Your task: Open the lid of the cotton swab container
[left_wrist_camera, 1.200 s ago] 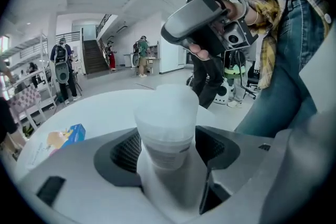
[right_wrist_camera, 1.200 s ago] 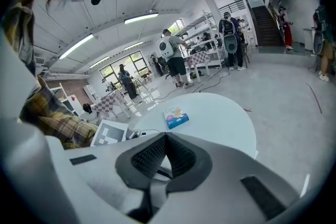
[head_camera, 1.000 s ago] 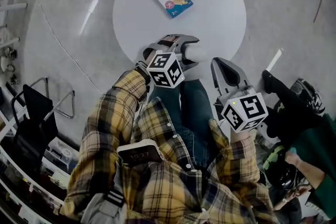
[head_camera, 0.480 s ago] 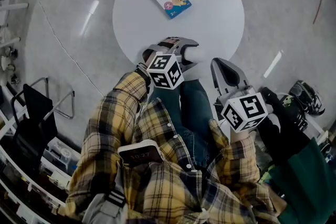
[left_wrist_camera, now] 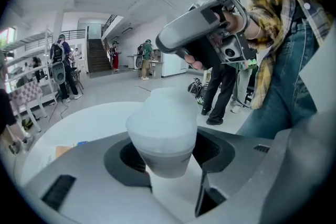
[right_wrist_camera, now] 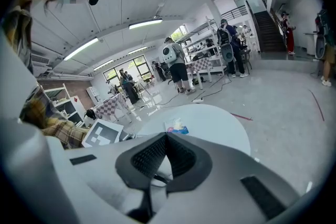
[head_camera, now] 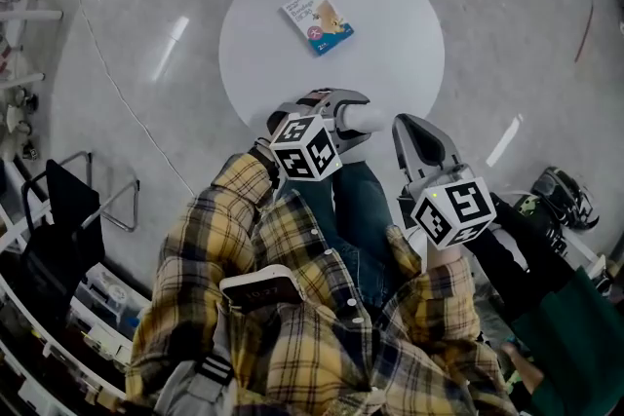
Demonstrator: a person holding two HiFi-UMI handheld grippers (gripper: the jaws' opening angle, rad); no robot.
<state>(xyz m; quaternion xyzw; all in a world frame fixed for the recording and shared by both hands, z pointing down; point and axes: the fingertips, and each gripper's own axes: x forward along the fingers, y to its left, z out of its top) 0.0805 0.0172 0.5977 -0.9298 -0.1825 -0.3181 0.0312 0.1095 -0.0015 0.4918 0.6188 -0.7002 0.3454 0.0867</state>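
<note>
Two grippers sit close together at the near rim of the round white bench [head_camera: 395, 34]. The left gripper [head_camera: 349, 119] has its jaws pinching the cotton swab container [head_camera: 372, 119], a frosted white tub with its cap on. It is held over the bench edge just above the person's jeans [head_camera: 363, 200]; whether its base touches the bench cannot be told. The right gripper [head_camera: 405, 127] is just beside the tub on the right and apart from it, its jaws pressed together on nothing. Seen from the left gripper view, it looms above and beyond the tub.

Farther across the bench, well apart from the tub, lies a small printed packet [head_camera: 318, 19]. A thin cable [head_camera: 117, 83] trails over the grey floor at left. Dark shoes [head_camera: 561, 195] of a bystander stand close at right, behind the right gripper's marker cube [head_camera: 451, 209].
</note>
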